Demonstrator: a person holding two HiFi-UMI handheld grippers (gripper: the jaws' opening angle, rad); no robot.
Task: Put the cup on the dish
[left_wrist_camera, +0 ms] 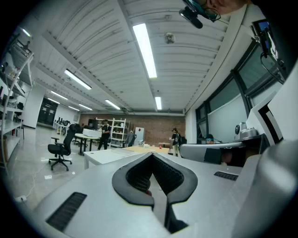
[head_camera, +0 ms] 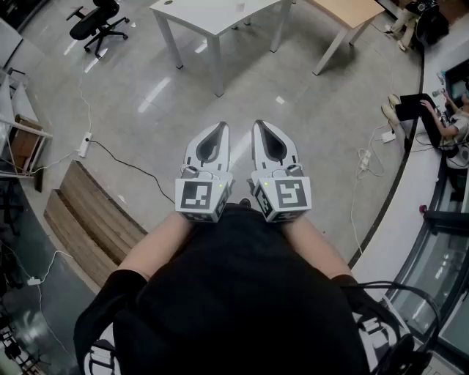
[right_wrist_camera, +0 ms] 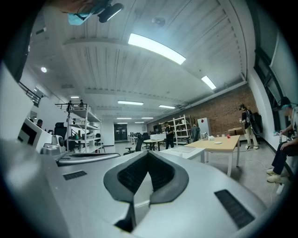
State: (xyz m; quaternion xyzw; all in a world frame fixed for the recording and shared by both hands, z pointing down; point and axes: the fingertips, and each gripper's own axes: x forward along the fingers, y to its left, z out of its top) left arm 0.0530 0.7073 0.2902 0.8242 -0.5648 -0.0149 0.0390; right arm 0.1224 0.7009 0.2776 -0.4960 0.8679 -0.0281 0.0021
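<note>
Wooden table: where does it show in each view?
Head view: wooden table at the top edge, right of centre.
Left gripper view: wooden table near centre, in the distance.
Right gripper view: wooden table right of centre, mid-height.
Shared landmark: the white table beside it.

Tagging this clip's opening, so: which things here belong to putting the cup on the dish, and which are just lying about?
Job: left gripper, shut, empty; right gripper, shut, empty; possibly light wooden table with small items too distant to identify.
Lying about: white table; black office chair; slatted wooden platform; white power strip.
</note>
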